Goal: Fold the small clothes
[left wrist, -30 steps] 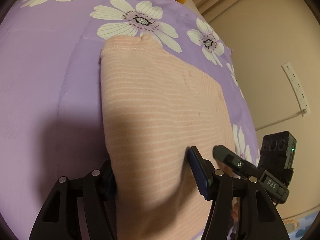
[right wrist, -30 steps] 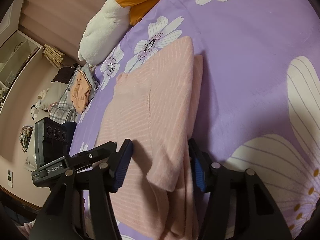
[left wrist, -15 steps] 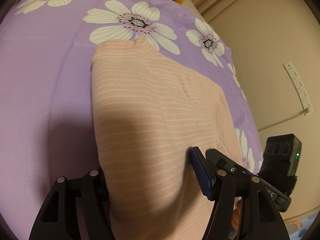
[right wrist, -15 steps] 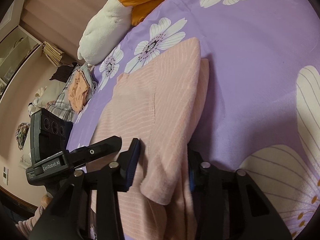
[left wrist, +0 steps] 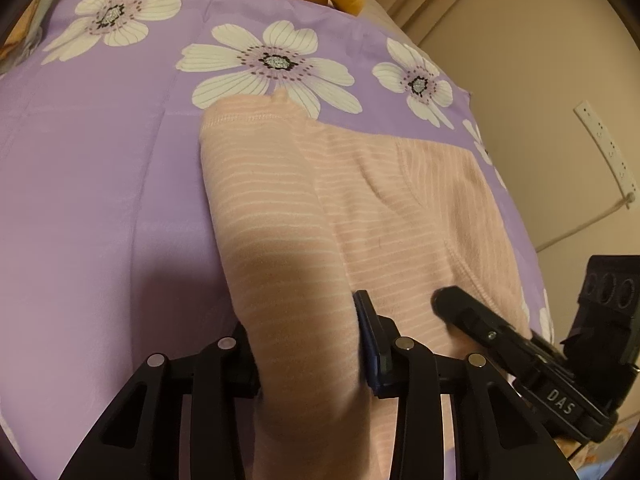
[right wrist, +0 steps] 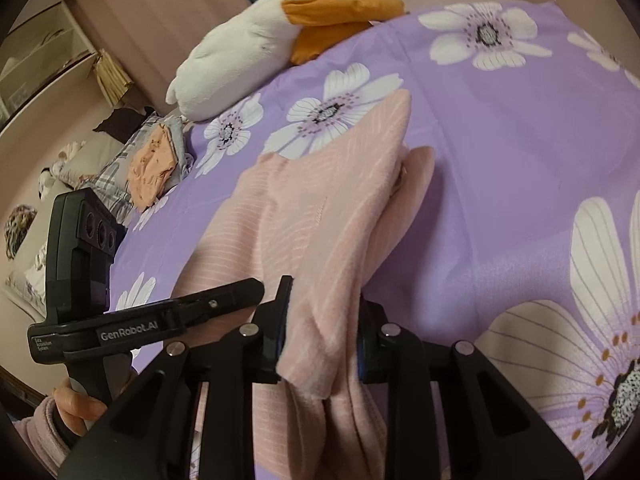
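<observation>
Garment: one pink striped garment (left wrist: 280, 200) lies on the purple flowered bedspread (left wrist: 100, 200), long axis running away from both cameras; near end raised off the cloth.
Left gripper (left wrist: 308, 344): jaws narrowed onto a fold of the garment's near left edge; fabric fills the gap between the pads, so it reads as holding cloth.
Right gripper (right wrist: 320, 332): jaws close together on the near right edge of the pink striped garment (right wrist: 312, 216); a folded flap hangs down between them, gripped.
Done so far: judged from the lie of the cloth, the side parts are already turned in. The right wrist view shows a top layer over a narrower under-layer peeking out on the right, and the left wrist view shows a raised lengthwise roll along the left side.
Left to do: likely the crosswise fold, carrying the held near end toward the far end, then flattening and setting aside. The hem edges are not yet matched.
Other clothes: one small heap (right wrist: 154, 168) at the far left bed edge, orange piece on top of plaid and grey; piece count in it cannot be told, nor whether folded.
Count, grippers: two, both on the same garment.
Count, plush toy (right wrist: 248, 52): one, white with orange parts, at the head of the bed.
Count, flowers on bedspread: several; not all in view.
</observation>
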